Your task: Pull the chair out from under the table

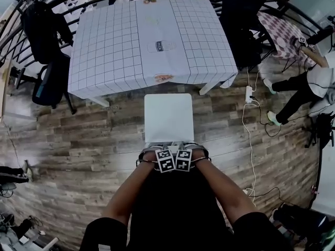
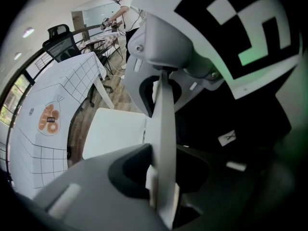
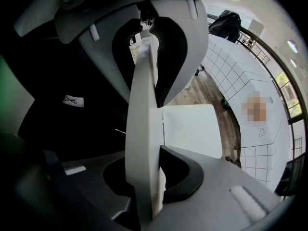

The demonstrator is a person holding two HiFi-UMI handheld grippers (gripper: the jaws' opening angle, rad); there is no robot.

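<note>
Counter: the grid-cloth top lies straight ahead of you, with its near edge facing you.
Chair: it stands directly in front of you, between the counter and your body. Its white seat shows almost whole just beside the counter's near edge, so I judge the chair nearly out.
Pull line: from the counter toward you, square to the backrest.
Backrest: its top edge runs left to right across you and stands as a thin slab between each claw's jaws.
Arms: both your forearms reach forward and meet at the middle of that edge, equally near it, aimed steeply down.
Left claw: clamped on the backrest.
Right claw: clamped on the backrest, just beside the left.
</note>
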